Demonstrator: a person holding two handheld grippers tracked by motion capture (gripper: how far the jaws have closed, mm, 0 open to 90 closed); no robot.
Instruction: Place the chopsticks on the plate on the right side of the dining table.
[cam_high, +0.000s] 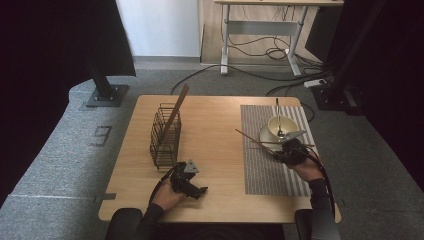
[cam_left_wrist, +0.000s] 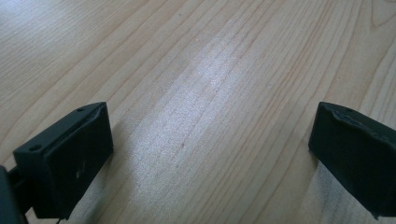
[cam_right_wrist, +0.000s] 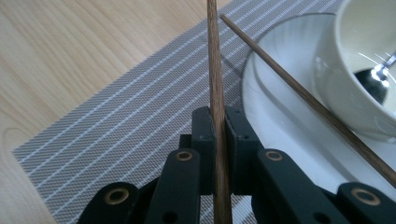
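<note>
My right gripper (cam_high: 287, 148) (cam_right_wrist: 218, 122) is shut on a brown wooden chopstick (cam_right_wrist: 215, 65) (cam_high: 250, 138) over the striped grey placemat (cam_high: 265, 172) (cam_right_wrist: 116, 121). A second chopstick (cam_right_wrist: 299, 93) lies slanted across the rim of the white plate (cam_right_wrist: 275, 112) (cam_high: 265, 135). On the plate stands a white bowl (cam_high: 281, 125) (cam_right_wrist: 355, 84) with a metal spoon (cam_high: 278, 112) (cam_right_wrist: 376, 77) in it. My left gripper (cam_high: 200, 191) (cam_left_wrist: 215, 126) rests open near the table's front edge, with bare wood between its jaws.
A black wire basket (cam_high: 165, 135) stands left of centre on the wooden table (cam_high: 215, 130), with a wooden stick (cam_high: 177, 107) leaning out of it. Behind the table are a white desk frame (cam_high: 260, 30) and floor cables (cam_high: 280, 52).
</note>
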